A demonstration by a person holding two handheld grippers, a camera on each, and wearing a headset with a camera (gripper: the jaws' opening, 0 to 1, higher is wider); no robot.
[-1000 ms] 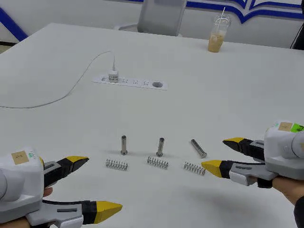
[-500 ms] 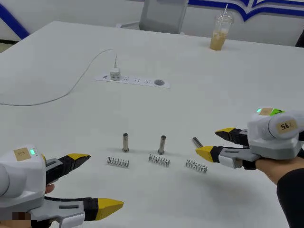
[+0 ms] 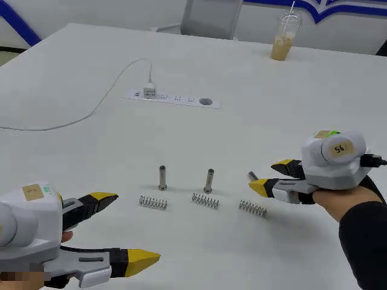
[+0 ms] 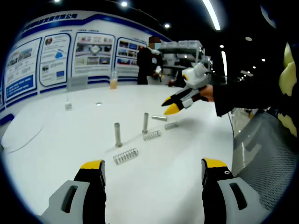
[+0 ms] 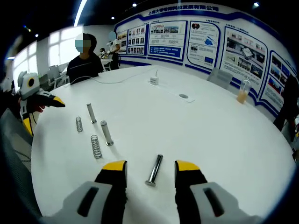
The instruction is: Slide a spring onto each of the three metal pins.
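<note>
white table [image 3: 290, 115]: bare work surface that carries every part named below.
cable [image 3: 91, 112]: white lead that curves across the far left of the table to a plug seated in the power strip.
left gripper [image 3: 136, 226]: near left corner, above the table, well apart from the parts; yellow-tipped jaws spread wide, nothing between them.
left spring [image 3: 152, 202]: lies flat, just in front of the left pin, apart from it.
left pin [image 3: 162, 177]: stands upright on its head, bare, no spring on it.
power strip [image 3: 174, 98]: white, flat on the table, well behind the row of pins.
middle spring [image 3: 205, 200]: lies flat, just in front of the middle pin, apart from it.
middle pin [image 3: 209, 180]: stands upright, bare.
right spring [image 3: 253, 208]: lies flat, just in front of the right gripper's lower tip.
right pin [image 5: 154, 170]: lies on its side; in the right gripper view it sits in the gap between the two yellow tips.
right gripper [image 3: 262, 175]: low over the table at the right end of the row; jaws partly open, one on each side of the right pin, not clamped on it.
cup [image 3: 284, 39]: clear, with a pale brown drink and a straw, at the far edge of the table.
</note>
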